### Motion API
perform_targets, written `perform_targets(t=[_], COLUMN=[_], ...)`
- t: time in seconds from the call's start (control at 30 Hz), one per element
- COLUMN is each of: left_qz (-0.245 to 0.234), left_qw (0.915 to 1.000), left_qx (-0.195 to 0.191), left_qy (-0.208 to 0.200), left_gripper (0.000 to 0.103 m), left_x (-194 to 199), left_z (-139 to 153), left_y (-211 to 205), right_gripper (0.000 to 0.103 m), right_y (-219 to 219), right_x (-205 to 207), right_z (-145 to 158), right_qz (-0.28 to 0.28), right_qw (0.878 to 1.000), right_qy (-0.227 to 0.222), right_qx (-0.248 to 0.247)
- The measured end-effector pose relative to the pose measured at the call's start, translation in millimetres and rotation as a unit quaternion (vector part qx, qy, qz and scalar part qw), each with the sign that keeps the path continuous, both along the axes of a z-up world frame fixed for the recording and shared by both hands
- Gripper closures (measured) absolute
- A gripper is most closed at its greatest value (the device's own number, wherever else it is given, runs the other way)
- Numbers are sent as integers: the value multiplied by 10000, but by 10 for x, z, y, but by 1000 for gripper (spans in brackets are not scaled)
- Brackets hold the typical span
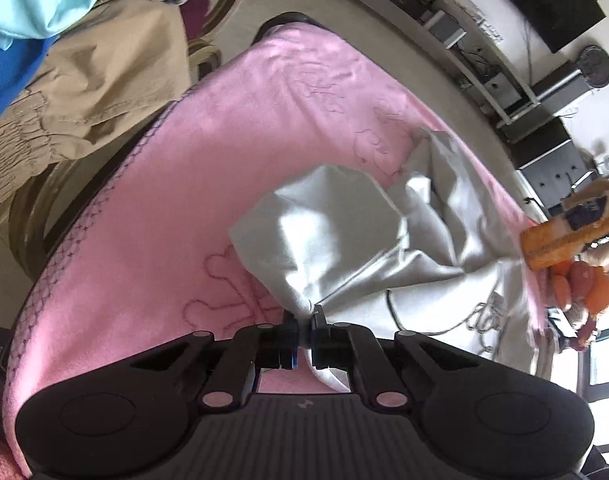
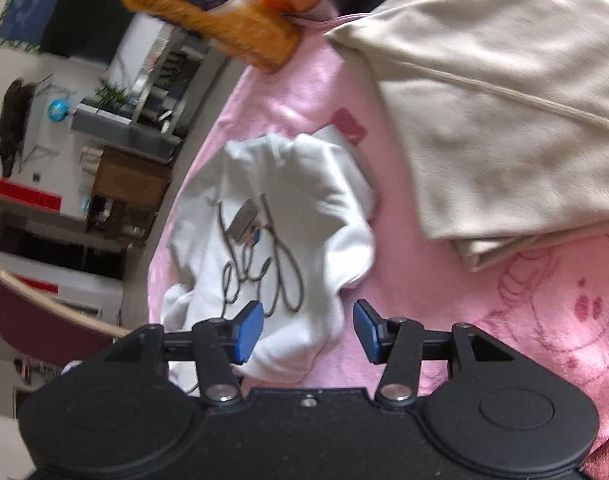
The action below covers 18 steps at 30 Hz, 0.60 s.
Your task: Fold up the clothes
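Couldn't read the looping script on my crumpled white garment point(image 2: 280, 216); left gripper point(image 1: 303, 330) pinched its corner, right gripper point(image 2: 308, 330) hung open just above it.

I can read no complete text in either view; the white garment point(image 2: 280, 216) carries a looped cursive word in dark cord or stitching, but I cannot make out its letters with any certainty; a small tag point(image 2: 244, 220) lies on that lettering, its print too blurred for me to read; the pink blanket point(image 2: 544, 300) bears only outline drawings, no words; the blue poster point(image 2: 28, 4) on the far wall shows pale marks that I cannot resolve into characters; the red strip point(image 2: 20, 194) below it shows no legible writing.
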State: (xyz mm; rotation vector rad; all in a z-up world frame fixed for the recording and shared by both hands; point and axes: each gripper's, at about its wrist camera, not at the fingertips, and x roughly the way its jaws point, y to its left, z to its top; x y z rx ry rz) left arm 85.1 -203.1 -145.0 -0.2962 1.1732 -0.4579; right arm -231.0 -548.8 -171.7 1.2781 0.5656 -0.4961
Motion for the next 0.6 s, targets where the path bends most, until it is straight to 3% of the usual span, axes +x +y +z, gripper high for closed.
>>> perform_targets(t=[0.37, 0.4, 0.5, 0.6], left_qz=[71, 66, -32, -171], left_qw=[9997, 9997, 9999, 9994], left_qx=[132, 113, 20, -287], left_qy=[191, 181, 96, 111], left_gripper=[98, 98, 99, 100], left_x=[78, 75, 51, 24], left_z=[-196, -194, -158, -30], left_y=[-18, -15, -23, -42], right_gripper=[57, 61, 99, 100], right_y=[-69, -69, -52, 8], right_x=[163, 182, 228, 272], right_z=[-268, -271, -257, -116], right_qz=[-252, -315, -435, -420], right_qw=[9989, 9988, 9986, 9988], right_qy=[154, 108, 70, 188], right_qx=[358, 358, 303, -169])
